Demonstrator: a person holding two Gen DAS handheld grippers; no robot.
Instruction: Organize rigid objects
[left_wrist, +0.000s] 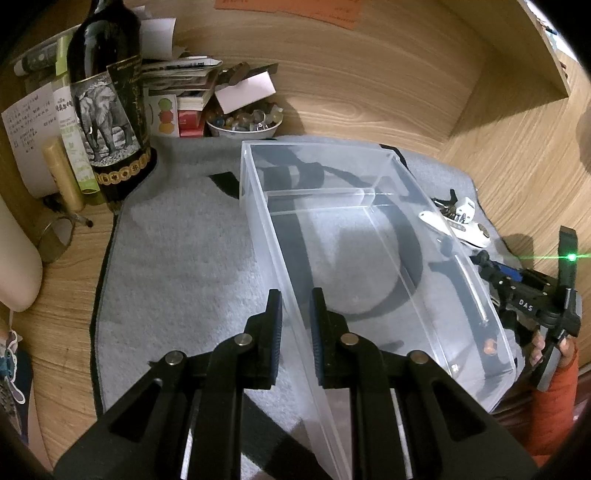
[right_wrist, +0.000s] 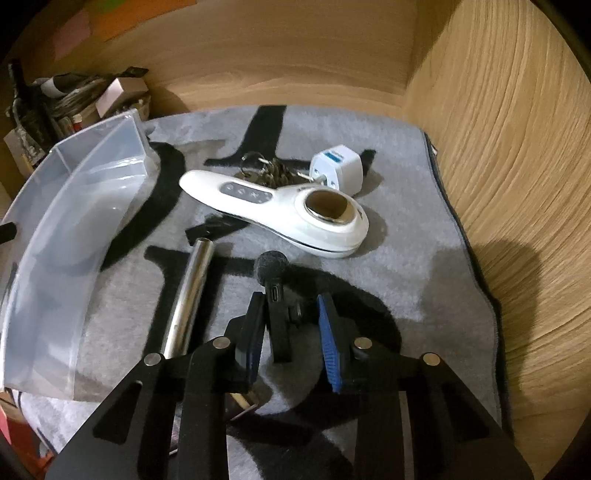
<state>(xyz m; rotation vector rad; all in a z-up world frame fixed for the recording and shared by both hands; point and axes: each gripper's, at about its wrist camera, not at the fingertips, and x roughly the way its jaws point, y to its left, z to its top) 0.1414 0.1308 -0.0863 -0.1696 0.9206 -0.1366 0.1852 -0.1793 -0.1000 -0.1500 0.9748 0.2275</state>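
Observation:
My left gripper (left_wrist: 296, 328) is shut on the near left wall of a clear plastic box (left_wrist: 369, 229), which stands on a grey mat (left_wrist: 177, 240). In the right wrist view the box (right_wrist: 74, 221) is at the left. My right gripper (right_wrist: 291, 332) straddles a small black microphone (right_wrist: 275, 295) with a foam tip, lying on the mat. The left pad is against it, and a narrow gap shows at the right pad. A metal tube (right_wrist: 188, 295) lies left of the microphone. Beyond it are a white handheld device (right_wrist: 273, 206), a bunch of keys (right_wrist: 266, 171) and a white plug adapter (right_wrist: 340, 168).
A dark bottle (left_wrist: 107, 110), papers and a bowl of stones (left_wrist: 243, 122) crowd the back left. Wooden walls close the back and right side. A hand in an orange sleeve (left_wrist: 554, 373) holds the other gripper beside the box's right wall.

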